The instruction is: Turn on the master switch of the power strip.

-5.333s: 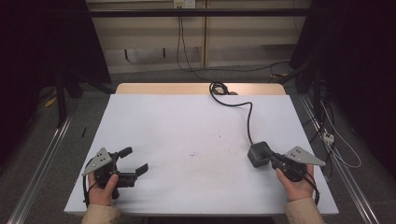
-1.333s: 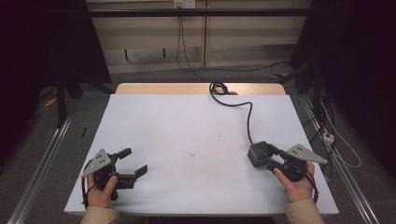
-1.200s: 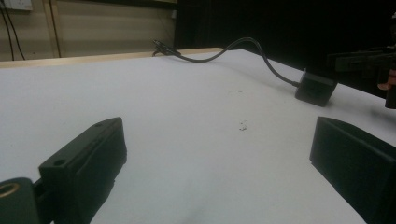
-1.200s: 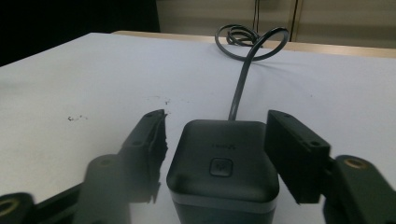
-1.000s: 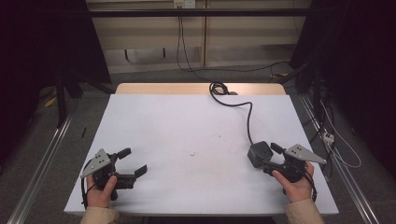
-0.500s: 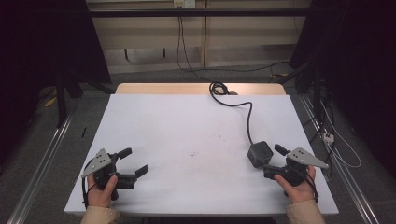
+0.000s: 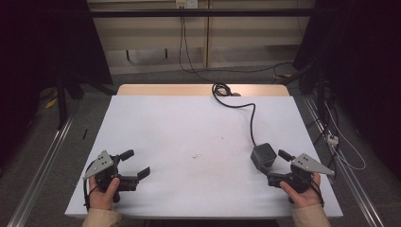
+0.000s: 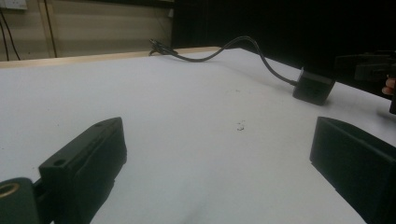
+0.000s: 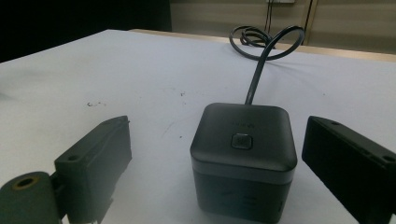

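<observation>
A dark grey cube (image 7: pixel 263 155) with a button on top (image 9: pixel 243 158) stands on the white table (image 7: pixel 198 127) at the near right. Its black cable (image 7: pixel 250 120) runs to a coil at the far edge. My right gripper (image 7: pixel 275 166) sits just right of the cube. Its jaws have just been opening and now stand open on either side of the cube (image 9: pixel 217 133), with no pad touching it. My left gripper (image 7: pixel 137 163) rests open at the near left with nothing between its fingers (image 8: pixel 215 135). The left gripper view also shows the cube (image 8: pixel 314 86) and the right gripper (image 8: pixel 373 67) farther off.
The cable coil (image 7: pixel 220 89) lies on the wooden strip at the table's far edge. A few small dark specks (image 7: pixel 194 155) mark the table's middle. Metal rails (image 7: pixel 42 165) run along both sides, and loose wires (image 7: pixel 340 146) lie on the floor at the right.
The right gripper's jaws have spread apart off the cube and the hand has drawn back a little toward the near right. The cube and the left gripper have stayed put.
</observation>
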`<state>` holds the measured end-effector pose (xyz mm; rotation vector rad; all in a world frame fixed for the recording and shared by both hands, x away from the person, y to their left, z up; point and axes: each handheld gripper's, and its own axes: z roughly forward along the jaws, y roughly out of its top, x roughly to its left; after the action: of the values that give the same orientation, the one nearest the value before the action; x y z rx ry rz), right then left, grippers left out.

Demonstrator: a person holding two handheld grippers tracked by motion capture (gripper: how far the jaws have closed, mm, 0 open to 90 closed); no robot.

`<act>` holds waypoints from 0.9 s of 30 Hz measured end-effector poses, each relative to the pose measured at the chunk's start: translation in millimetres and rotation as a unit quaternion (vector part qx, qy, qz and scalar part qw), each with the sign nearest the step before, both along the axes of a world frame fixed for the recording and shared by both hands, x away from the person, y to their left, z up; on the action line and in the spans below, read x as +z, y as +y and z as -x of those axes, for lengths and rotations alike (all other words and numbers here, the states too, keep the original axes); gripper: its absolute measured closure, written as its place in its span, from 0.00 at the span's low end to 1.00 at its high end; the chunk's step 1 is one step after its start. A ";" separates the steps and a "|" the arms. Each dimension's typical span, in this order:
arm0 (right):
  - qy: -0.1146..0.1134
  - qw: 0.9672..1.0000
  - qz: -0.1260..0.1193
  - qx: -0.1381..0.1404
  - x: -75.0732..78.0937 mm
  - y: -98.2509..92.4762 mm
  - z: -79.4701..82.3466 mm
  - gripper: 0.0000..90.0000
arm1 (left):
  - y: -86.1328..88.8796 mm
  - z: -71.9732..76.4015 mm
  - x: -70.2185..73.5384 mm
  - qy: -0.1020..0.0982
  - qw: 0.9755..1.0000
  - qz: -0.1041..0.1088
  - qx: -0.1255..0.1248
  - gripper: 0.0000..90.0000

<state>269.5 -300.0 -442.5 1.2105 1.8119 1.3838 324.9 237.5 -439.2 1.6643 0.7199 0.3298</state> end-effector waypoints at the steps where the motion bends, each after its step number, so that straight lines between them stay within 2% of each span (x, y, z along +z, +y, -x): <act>1: -0.001 1.000 -0.001 0.000 -0.4 -0.2 0.6 0.09 | 0.0 0.0 0.0 0.000 1.000 0.000 0.000 0.04; 7: -0.002 1.000 0.006 0.009 -4.7 -2.1 6.2 0.08 | -0.2 0.3 0.2 0.000 1.000 0.001 0.001 0.04; 16: 0.007 1.000 0.002 0.018 -8.1 -4.8 10.6 0.08 | -0.1 0.4 0.5 0.000 1.000 0.001 0.001 0.04; 27: 0.018 0.999 0.010 0.027 -10.4 -7.6 13.6 0.09 | -0.2 0.1 0.3 0.001 1.000 0.001 0.001 0.04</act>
<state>255.9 -307.6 -452.9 1.1917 1.8928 1.3771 324.8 237.3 -438.9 1.6628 0.7223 0.3293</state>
